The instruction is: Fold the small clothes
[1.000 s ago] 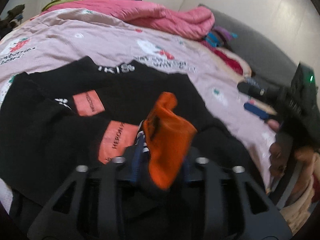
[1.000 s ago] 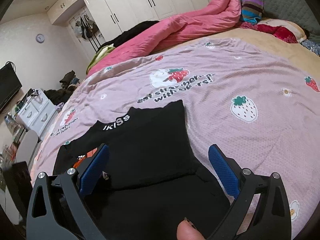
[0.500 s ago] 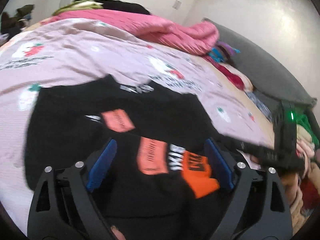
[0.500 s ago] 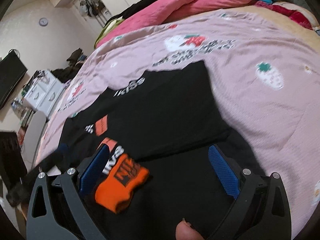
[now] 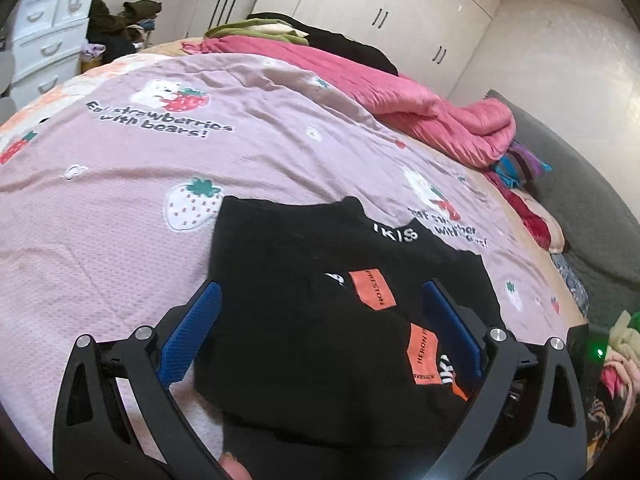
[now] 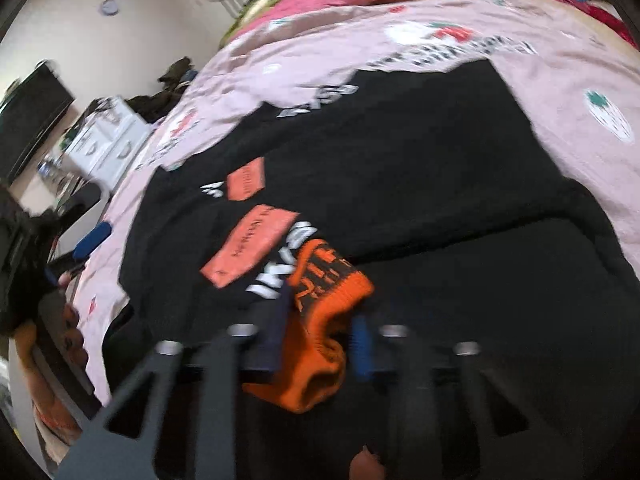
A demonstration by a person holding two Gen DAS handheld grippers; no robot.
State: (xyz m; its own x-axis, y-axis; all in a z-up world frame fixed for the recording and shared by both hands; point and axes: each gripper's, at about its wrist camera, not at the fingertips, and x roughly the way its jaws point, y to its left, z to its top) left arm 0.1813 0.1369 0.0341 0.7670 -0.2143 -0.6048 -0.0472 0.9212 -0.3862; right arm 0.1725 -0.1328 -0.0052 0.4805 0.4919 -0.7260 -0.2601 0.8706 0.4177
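A black sweater (image 5: 300,280) with orange patches lies spread on the lilac strawberry bedsheet (image 5: 120,208). My left gripper (image 5: 320,320) hovers over its left half. Its jaws are opening wide, and nothing is between the blue pads. In the right wrist view the sweater (image 6: 420,152) fills the middle. An orange sleeve cuff (image 6: 320,280) lies folded onto it. My right gripper (image 6: 320,332) is closing, and both pads press on the bunched cuff. A sliver of the cuff (image 5: 458,390) shows by the left gripper's right finger.
A pink quilt (image 5: 440,112) is heaped across the far side of the bed. A grey headboard (image 5: 580,208) and loose clothes (image 5: 620,344) are at the right. White drawers (image 5: 40,40) stand off the bed's left side. Wardrobe doors (image 5: 380,12) line the back wall.
My left gripper let go of the orange cuff, opened wide and drew away to the left. My right gripper dropped toward the cuff and closed on it.
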